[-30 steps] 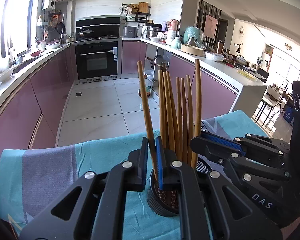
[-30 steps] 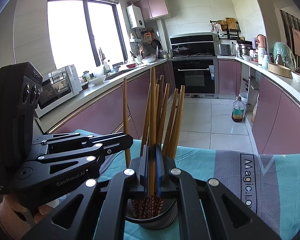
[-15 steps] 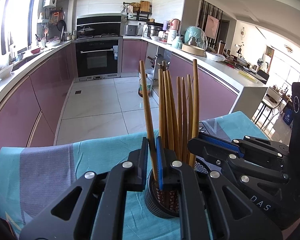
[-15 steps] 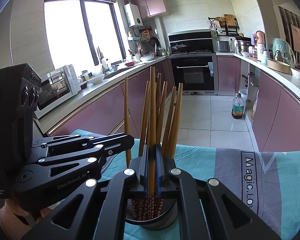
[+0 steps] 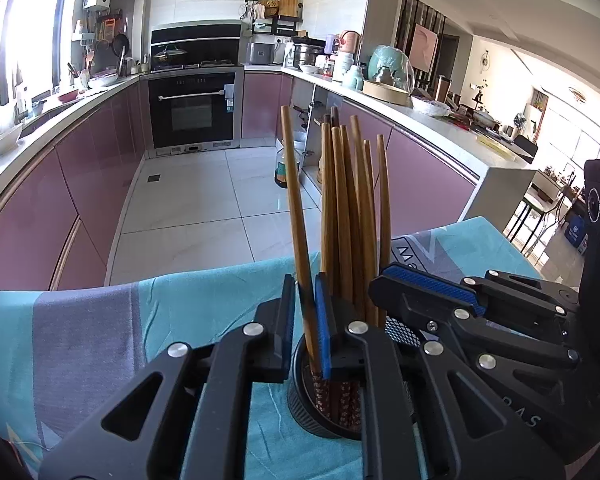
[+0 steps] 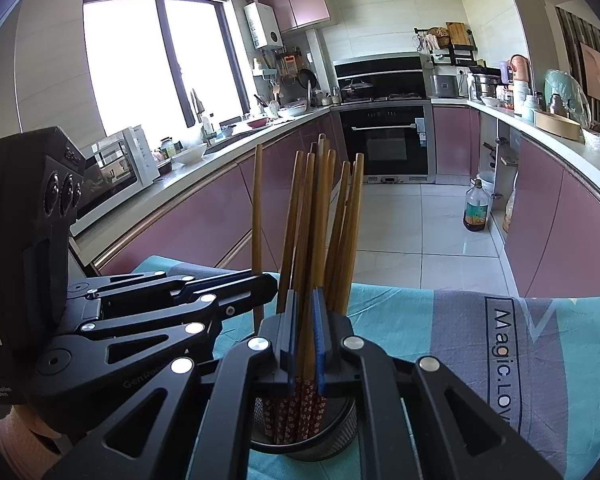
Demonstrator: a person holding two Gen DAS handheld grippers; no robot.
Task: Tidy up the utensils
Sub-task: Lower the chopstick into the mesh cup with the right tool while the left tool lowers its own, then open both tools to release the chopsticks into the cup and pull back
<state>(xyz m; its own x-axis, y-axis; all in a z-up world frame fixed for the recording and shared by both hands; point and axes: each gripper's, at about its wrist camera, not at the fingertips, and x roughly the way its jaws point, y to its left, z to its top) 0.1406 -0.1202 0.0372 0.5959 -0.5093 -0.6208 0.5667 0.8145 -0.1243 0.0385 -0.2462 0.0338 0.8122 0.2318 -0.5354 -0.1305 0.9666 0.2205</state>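
Note:
A black mesh cup (image 5: 300, 400) (image 6: 340, 428) stands on the teal cloth (image 5: 180, 312) and holds several upright wooden chopsticks (image 5: 352, 220) (image 6: 320, 220). My left gripper (image 5: 305, 292) is at the cup's rim with one leaning chopstick (image 5: 296, 200) between its blue pads. Its jaws are opening, and a thin gap shows beside the stick. My right gripper (image 6: 305, 308) is shut on another chopstick (image 6: 310, 240) just above the cup. Each gripper shows in the other's view, the right (image 5: 384, 280) and the left (image 6: 260, 284), close on either side of the bundle.
The cloth-covered table ends just beyond the cup, with tiled kitchen floor (image 5: 204, 208) behind. Pink cabinets and counters run along both sides, and an oven (image 5: 192, 112) stands at the far end. An oil bottle (image 6: 476, 208) stands on the floor.
The left gripper's pads have drawn slightly apart around the leaning chopstick. The right gripper keeps its hold, and both hands stay nearly still.

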